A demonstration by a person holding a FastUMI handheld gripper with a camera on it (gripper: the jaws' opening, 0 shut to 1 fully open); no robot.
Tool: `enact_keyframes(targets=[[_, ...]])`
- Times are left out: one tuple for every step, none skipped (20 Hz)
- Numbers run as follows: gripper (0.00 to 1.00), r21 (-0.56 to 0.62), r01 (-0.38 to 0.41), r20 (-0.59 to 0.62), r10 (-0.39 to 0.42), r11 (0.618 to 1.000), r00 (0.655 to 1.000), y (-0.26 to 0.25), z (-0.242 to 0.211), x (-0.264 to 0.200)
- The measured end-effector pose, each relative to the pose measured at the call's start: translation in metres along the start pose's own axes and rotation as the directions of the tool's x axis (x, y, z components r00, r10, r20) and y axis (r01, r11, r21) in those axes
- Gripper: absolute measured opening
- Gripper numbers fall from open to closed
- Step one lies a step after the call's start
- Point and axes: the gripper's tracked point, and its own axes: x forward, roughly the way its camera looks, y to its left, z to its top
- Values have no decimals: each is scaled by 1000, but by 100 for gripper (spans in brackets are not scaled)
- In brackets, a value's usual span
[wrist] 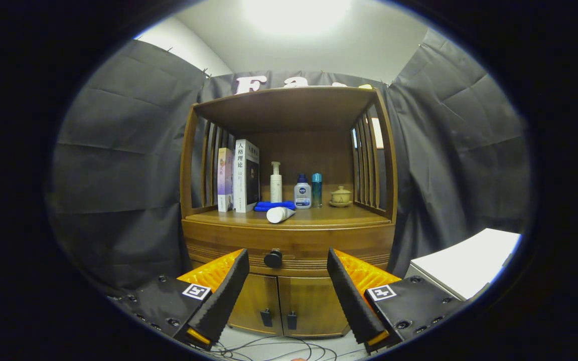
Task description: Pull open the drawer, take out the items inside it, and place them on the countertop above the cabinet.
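A wooden cabinet (289, 235) stands ahead against the booth wall. Its drawer (319, 250) is closed, with a round dark knob (273, 258) at its middle. My gripper (287, 260) is open, held some way back from the cabinet; the knob shows in the gap between the fingers, nearer the left finger (229, 286). Nothing is between the fingers. On the countertop (339, 216) above the drawer lie a white tube (280, 214) on its side and a folded blue cloth (275, 205).
Two books (239, 178) stand at the countertop's left; a white pump bottle (276, 183), a small blue-capped bottle (302, 193), a teal bottle (316, 190) and a lidded cup (341, 196) stand behind. Two lower doors (289, 306) are closed. Cables (269, 346) lie on the floor. A white table (469, 263) stands right.
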Motion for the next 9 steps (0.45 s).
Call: enact_keyframes(targets=[[98,-5,-1,0,1,1000,1000,0,1,1],[98,-8,-2,-2,2,1000,1000,0,2,1],[98,-10,-4,1,4,1000,1000,0,4,0],[97,-10,-5,7,5,1000,1000,-1,7,0],[97,-8,-2,15,2,1000,1000,-2,10,0],[97,-1,2,17,-2,1000,1000,-3,11,-1],[97,14,-4,7,3,1000,1000,-1,7,-2],[97,25,-16,-1,16,1000,1000,3,5,-4],[97,26,-19,-10,19,999,1000,3,3,-4]])
